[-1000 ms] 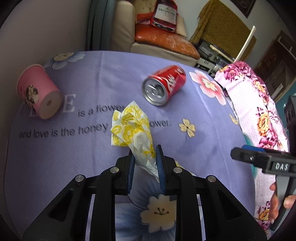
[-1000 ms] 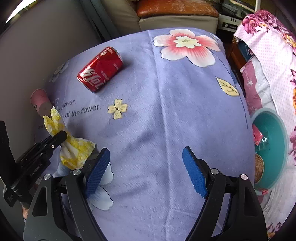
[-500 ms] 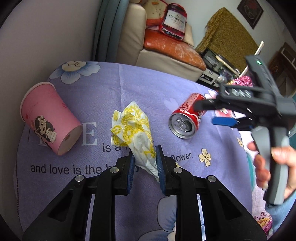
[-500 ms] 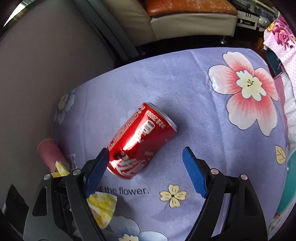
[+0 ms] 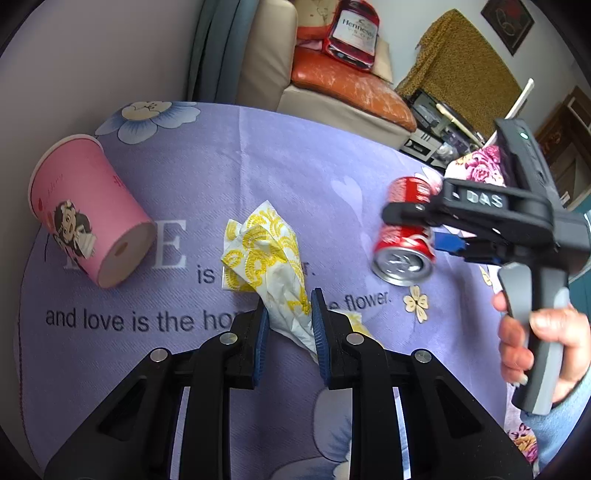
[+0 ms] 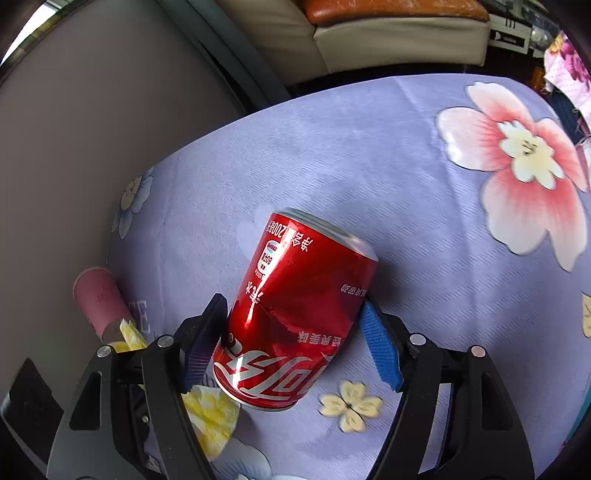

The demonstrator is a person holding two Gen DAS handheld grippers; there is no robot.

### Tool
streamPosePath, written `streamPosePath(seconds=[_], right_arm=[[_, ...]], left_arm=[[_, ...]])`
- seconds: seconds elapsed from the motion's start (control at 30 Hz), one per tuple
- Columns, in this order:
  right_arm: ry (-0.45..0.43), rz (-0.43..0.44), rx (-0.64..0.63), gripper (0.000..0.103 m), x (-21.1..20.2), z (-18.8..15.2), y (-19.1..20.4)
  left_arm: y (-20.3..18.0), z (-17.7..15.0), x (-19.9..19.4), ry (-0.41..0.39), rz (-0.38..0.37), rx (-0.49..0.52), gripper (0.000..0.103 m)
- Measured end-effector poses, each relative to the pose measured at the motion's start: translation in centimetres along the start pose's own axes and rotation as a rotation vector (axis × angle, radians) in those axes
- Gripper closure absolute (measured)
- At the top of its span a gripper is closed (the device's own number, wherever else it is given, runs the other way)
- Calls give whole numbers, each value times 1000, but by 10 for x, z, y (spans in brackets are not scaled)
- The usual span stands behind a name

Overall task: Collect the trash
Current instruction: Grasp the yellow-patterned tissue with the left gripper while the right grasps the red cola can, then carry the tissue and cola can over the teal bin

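Left gripper (image 5: pixel 287 314), lower centre of the left wrist view: clenched on the crumpled yellow-and-white napkin (image 5: pixel 266 254), which sticks up from between the blue pads towards mid-frame. One trash item in hand.

Right gripper (image 6: pixel 293 343), lower centre of the right wrist view: jaws have just been closing, with the red soda can (image 6: pixel 295 317) between them. The can lies on its side on the table (image 6: pixel 369 158). Left pad sits against the can wall; right pad is at or just off the other side, contact not certain. Can not yet lifted. In the left wrist view the same gripper comes in from the right edge, a person's hand (image 5: pixel 535 347) on its grey handle, the can's top end facing the camera.

Judged progress: napkin secured, can mid-grasp. Nothing binned yet, and no bin shows in either view.

Left to do: pink paper cup (image 5: pixel 86 206), on its side at left of the left wrist view, well apart from both grippers, untouched.

Surroundings: lilac flowered cloth with printed words covers the table. Beyond the far edge, a cream sofa with an orange cushion (image 5: pixel 347 85) and a bottle-shaped pillow (image 5: pixel 352 33), upper centre.

In the way: nothing lies between gripper and can. The napkin hangs close to the right gripper's left finger, lower left of the right wrist view. Likely snag: the can rolling if the pads close unevenly.
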State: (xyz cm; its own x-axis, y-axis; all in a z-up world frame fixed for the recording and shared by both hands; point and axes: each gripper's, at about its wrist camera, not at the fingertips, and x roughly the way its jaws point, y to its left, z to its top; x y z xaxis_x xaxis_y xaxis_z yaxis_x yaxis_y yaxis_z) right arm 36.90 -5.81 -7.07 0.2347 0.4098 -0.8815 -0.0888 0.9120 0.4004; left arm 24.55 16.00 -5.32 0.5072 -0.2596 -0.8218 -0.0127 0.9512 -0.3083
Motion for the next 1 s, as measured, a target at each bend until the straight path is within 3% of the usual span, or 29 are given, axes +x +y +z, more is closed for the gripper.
streamPosePath(seconds=[0.37, 1.0], right_arm=[[-95, -2, 16, 35, -68, -70, -45], [-321, -46, 197, 36, -202, -191, -190]], left_arm=[[-60, -29, -12, 15, -40, 84, 80], [-234, -82, -9, 78, -97, 345, 80]])
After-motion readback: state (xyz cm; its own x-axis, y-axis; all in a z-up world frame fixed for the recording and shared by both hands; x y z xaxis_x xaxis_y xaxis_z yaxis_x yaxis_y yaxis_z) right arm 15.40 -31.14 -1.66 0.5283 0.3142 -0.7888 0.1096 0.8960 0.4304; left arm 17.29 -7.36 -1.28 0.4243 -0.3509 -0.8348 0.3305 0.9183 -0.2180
